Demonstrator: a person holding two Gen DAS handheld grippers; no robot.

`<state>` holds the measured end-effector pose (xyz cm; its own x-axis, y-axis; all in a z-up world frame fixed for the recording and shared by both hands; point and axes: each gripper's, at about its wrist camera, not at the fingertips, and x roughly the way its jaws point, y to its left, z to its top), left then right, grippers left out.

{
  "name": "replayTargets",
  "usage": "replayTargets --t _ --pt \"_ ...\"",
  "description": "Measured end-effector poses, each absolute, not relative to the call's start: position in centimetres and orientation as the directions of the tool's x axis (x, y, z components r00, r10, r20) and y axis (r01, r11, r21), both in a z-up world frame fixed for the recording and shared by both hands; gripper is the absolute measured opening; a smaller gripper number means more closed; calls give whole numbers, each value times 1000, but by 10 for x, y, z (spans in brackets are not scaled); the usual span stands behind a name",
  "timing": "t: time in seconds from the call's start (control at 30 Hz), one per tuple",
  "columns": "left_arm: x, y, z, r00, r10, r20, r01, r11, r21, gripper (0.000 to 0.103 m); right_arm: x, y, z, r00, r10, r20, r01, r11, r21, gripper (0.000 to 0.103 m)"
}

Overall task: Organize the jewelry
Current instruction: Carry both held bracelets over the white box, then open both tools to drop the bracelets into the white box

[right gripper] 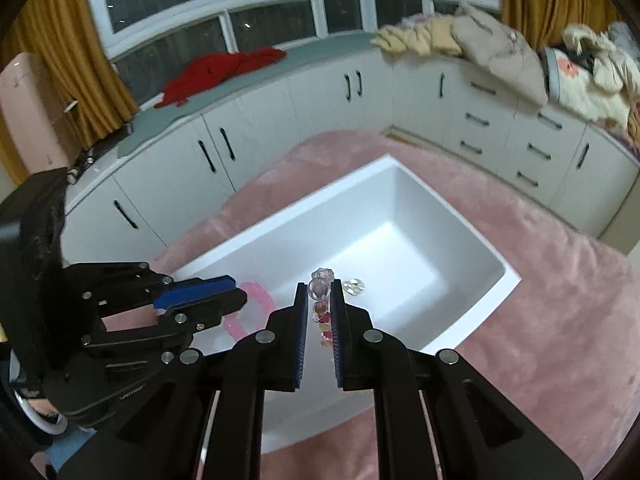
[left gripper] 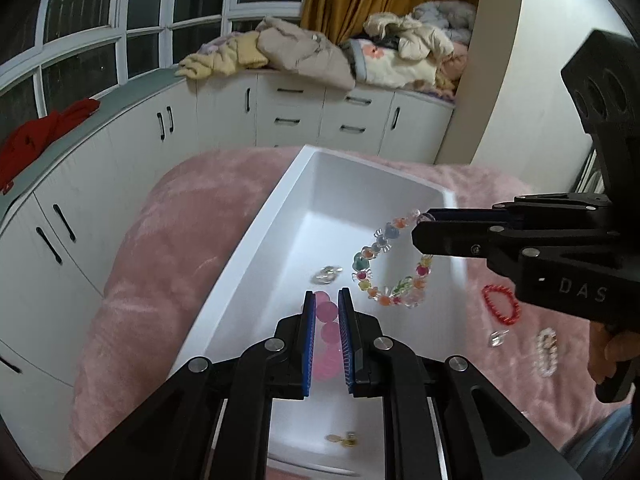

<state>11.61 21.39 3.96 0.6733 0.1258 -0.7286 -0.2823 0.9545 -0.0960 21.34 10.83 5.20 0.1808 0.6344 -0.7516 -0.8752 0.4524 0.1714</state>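
A white rectangular box (left gripper: 248, 264) sits on a pink plush bedspread; it also shows in the right wrist view (right gripper: 472, 240). My right gripper (left gripper: 420, 232) is shut on a colourful beaded bracelet (left gripper: 384, 272) that hangs over the box; in its own view (right gripper: 320, 292) the clear end beads (right gripper: 321, 280) stick out between the jaws. My left gripper (left gripper: 326, 300) hovers over the box's near end with its jaws slightly apart above a pink bead bracelet (left gripper: 326, 344), which lies in the box (right gripper: 256, 308). A clear crystal piece (left gripper: 327, 274) and small gold earrings (left gripper: 342, 438) lie on the box floor.
On the bedspread right of the box lie a red bead bracelet (left gripper: 502, 304), a clear crystal piece (left gripper: 498, 338) and a pearl-like bracelet (left gripper: 547, 352). White cabinets (right gripper: 240, 148) with piled clothes (right gripper: 500, 48) curve behind the bed under the windows.
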Motion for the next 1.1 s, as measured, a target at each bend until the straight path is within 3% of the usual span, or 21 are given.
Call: replayTargets --t 0.33,0.67,0.73,0.8,0.9,1.03,1.1 --pt "132 225 9 595 141 -791 -291 956 -48 16 230 140 -6 123 559 -820 -810 534 242 12" --pt "142 220 -5 536 130 -834 -260 965 -17 17 226 165 -29 128 483 -866 -818 545 183 13" --pt "142 222 -7 531 126 -838 -263 964 -22 17 225 167 -30 138 472 -870 -821 546 166 16" --pt "139 222 -6 534 128 -836 -265 964 -22 18 223 168 -28 151 464 -873 -828 541 145 30" --pt "135 224 0 544 129 -829 -276 961 -31 30 223 164 -19 173 480 -860 -832 538 133 42" --pt "130 222 13 567 119 -815 -258 965 -39 42 226 150 1 185 533 -826 -826 540 164 43" --pt "126 219 23 586 116 -802 -245 969 -40 56 228 138 16 188 581 -792 -825 531 194 53"
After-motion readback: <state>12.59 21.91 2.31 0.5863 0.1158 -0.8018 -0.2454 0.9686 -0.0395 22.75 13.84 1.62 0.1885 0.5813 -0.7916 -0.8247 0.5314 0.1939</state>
